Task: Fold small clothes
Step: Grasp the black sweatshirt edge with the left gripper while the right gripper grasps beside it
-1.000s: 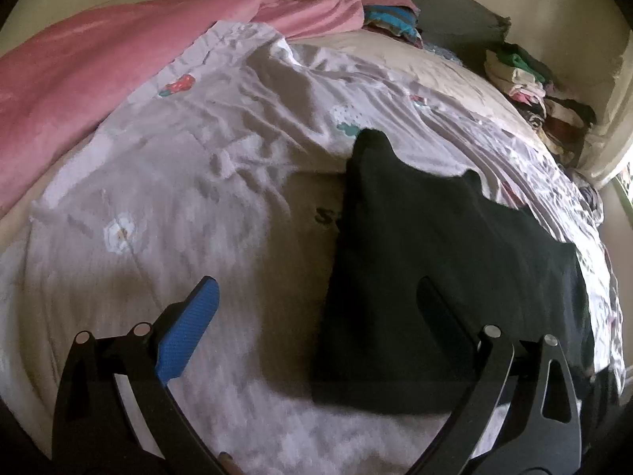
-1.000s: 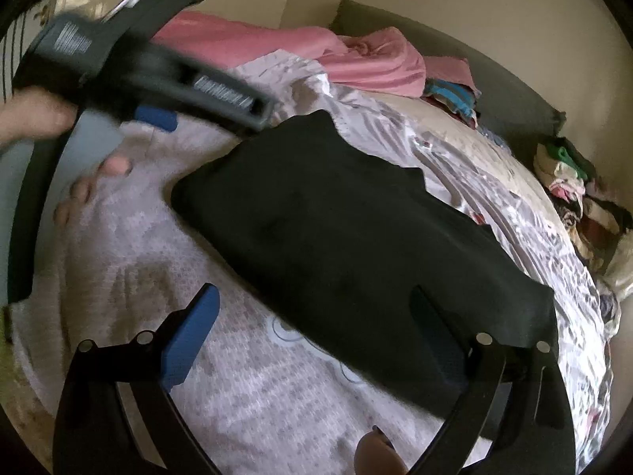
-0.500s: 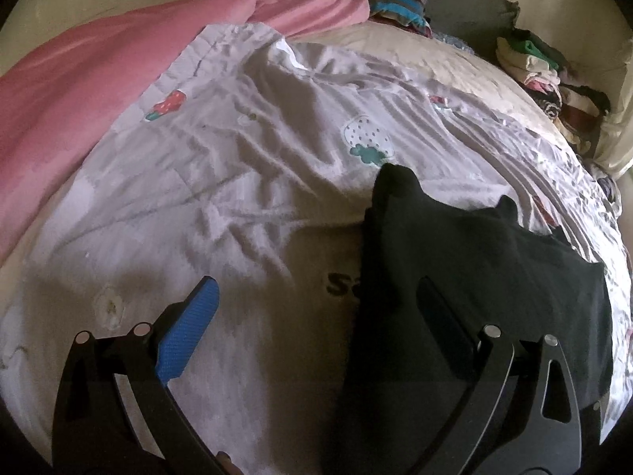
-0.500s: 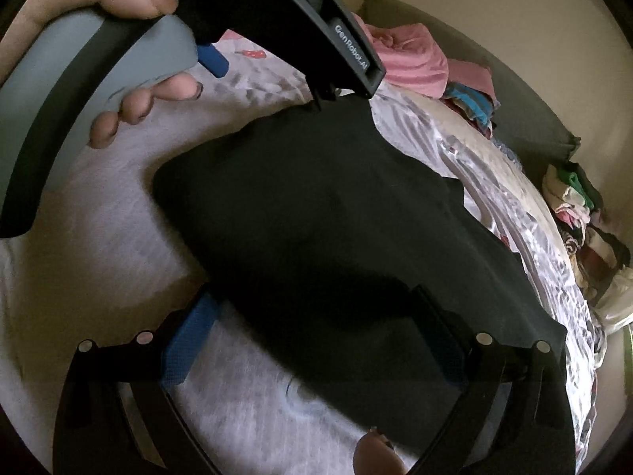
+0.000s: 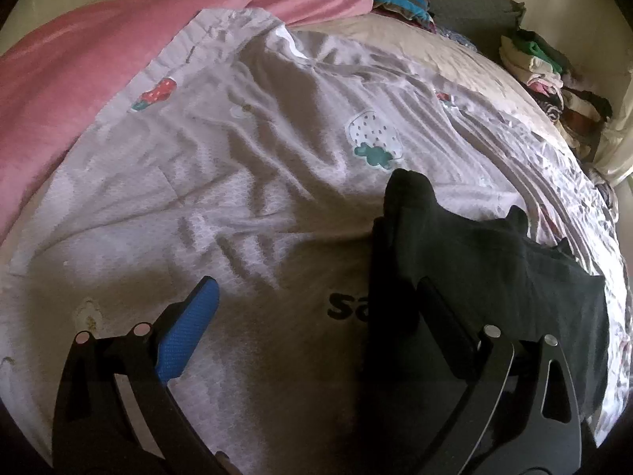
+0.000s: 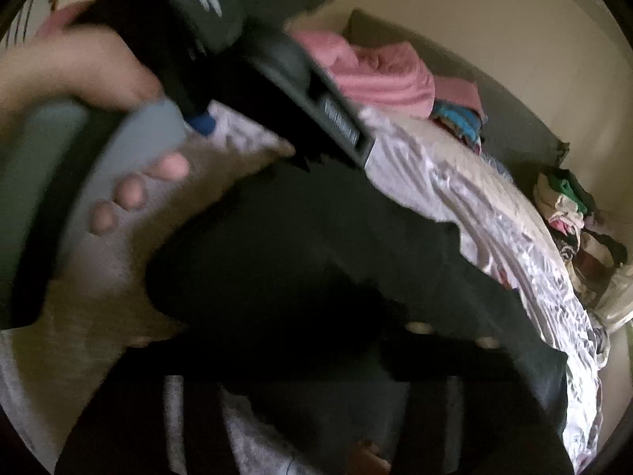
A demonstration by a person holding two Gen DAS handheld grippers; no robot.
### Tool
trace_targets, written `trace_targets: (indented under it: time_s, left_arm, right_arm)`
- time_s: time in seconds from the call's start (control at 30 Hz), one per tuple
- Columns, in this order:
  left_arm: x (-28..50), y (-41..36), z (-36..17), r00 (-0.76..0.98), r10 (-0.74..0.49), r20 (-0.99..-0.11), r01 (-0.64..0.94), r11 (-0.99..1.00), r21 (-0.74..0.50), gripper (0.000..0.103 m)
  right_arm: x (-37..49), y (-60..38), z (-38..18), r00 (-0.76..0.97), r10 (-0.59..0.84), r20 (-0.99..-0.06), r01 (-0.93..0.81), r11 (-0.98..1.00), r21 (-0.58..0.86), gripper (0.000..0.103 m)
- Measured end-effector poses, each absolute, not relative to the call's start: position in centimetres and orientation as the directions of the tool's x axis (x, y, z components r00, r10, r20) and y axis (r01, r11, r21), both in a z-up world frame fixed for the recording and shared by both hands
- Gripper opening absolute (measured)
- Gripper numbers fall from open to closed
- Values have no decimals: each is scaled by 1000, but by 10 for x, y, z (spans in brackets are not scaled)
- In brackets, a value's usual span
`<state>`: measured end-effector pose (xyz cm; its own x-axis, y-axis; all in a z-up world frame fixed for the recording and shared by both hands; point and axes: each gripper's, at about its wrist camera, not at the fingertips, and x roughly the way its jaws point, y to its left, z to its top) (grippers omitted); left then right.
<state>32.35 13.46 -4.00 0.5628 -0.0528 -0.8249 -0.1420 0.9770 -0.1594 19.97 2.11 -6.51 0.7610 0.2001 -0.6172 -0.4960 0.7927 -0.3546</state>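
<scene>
Now your left gripper [image 5: 316,316] holds its jaws spread over the crinkled printed bedsheet [image 5: 245,182]; your right gripper's [image 6: 316,352] jaws are closing around the soft, matte black garment [image 6: 316,261].

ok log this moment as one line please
garment: black, flat on bedsheet | left gripper: open at black garment edge | right gripper: closing over garment

Dark letters "sa", rest covered, on sheet [image 5: 245,206].
</scene>
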Motion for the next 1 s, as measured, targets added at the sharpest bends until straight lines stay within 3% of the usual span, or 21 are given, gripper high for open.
trace_targets:
  time_s: [0.07, 0.33, 0.4, 0.5, 0.57, 0.67, 1.0]
  left_arm:
    - [325, 132, -39, 560, -84, -824, -133, 973, -189, 93]
    - [323, 112, -31, 562, -190, -805, -83, 955, -284, 93]
    - [323, 108, -29, 564, -224, -795, -76, 944, -320, 83]
    - [320, 95, -24, 553, -288, -781, -43, 927, -372, 54]
    - [318, 87, -21, 550, -327, -769, -26, 913, -407, 25]
    - [312, 72, -8, 575, -330, -749, 4, 916, -400, 10]
    - [288, 9, 53, 665, -338, -666, 133, 931, -340, 8]
  right_arm:
    - [196, 16, -60, 775, 209, -597, -486, 801, -350, 23]
    - [179, -11, -38, 813, 231, -534, -432, 855, -288, 19]
    - [174, -20, -32, 819, 240, -521, -421, 868, -263, 19]
    - [171, -31, -27, 824, 242, -512, -406, 883, -236, 18]
    - [166, -36, -24, 831, 243, -500, -400, 886, -235, 18]
    - [155, -43, -20, 846, 237, -477, -380, 896, -228, 18]
    - [135, -96, 1, 874, 237, -424, -307, 946, -106, 18]
